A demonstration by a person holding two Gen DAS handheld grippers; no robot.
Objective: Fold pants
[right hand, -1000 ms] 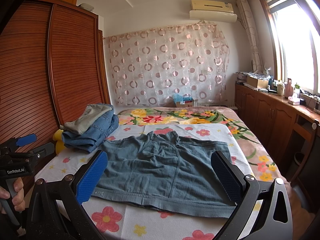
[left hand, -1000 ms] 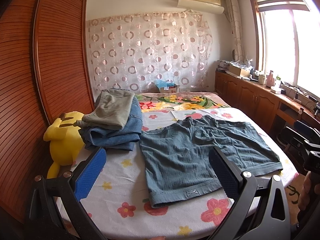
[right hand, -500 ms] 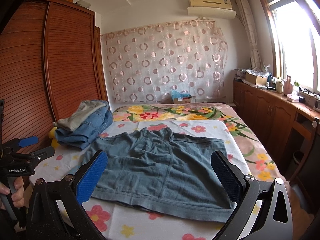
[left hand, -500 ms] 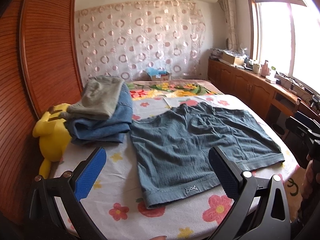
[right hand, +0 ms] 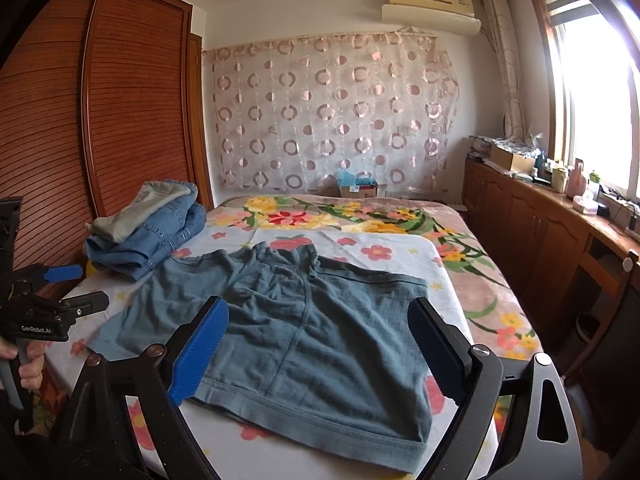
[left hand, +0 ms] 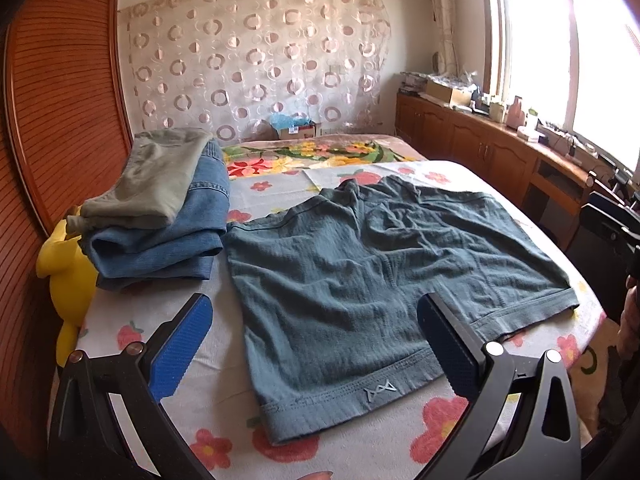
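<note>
A pair of teal-grey shorts lies spread flat and unfolded on the floral bedsheet, both leg hems toward the near edge of the bed and the waistband toward the far side. The left gripper hovers over the near hem with its blue-padded fingers spread wide and nothing between them. The right gripper hangs above the other leg, its fingers likewise wide apart and empty; neither touches the fabric. Just beside the shorts, toward the wooden wardrobe, sits a stack of folded jeans topped by folded olive trousers, with a yellow plush toy wedged against the wardrobe.
</note>
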